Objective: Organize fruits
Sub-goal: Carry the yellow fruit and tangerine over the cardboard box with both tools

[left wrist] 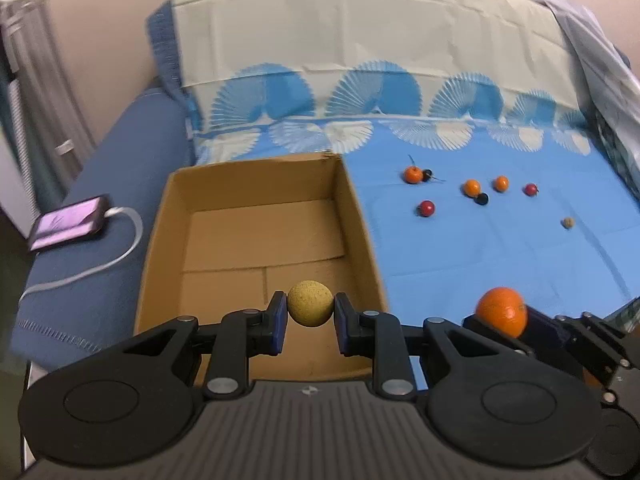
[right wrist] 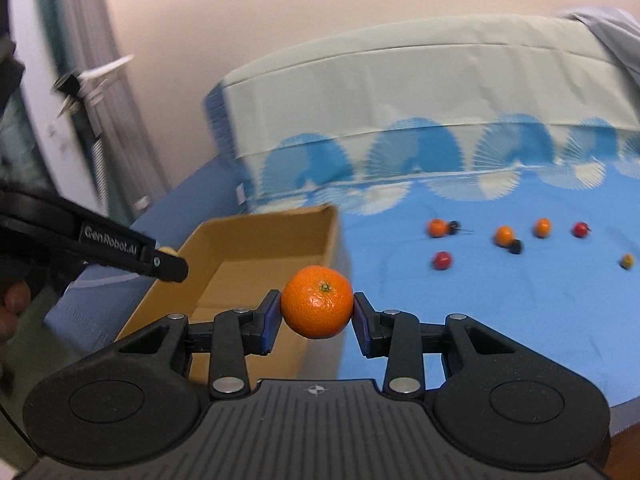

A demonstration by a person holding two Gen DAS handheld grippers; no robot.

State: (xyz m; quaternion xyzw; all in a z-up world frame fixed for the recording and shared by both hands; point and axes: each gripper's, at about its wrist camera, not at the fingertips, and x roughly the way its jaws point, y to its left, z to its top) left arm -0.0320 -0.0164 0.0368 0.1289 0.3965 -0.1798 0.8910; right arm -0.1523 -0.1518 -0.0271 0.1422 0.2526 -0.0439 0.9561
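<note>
1. Left gripper first: I have its blue pads pressed on either side of a small yellow, rough-skinned round fruit, so the jaws stand nearly together with only that fruit between them.
2. From the left wrist view, that fruit hangs above the near part of the open cardboard box, whose floor shows only bare flaps.
3. Right gripper: I see it clamped on a mandarin, stem end facing the camera, jaws a little wider than on the left.
4. The mandarin is over the blue sheet, just to the right of the box's right wall.
5. In the right wrist view the left gripper reaches in from the left over the box's near left corner, with a sliver of yellow showing at its tip.
6. Loose fruit on the sheet, far and to the right of the box: three small orange ones, two red ones, two small dark ones, and a tiny pale one off to the right.
7. On the left, a phone with its screen lit lies on a blue cushion, a white cable plugged into it.
</note>
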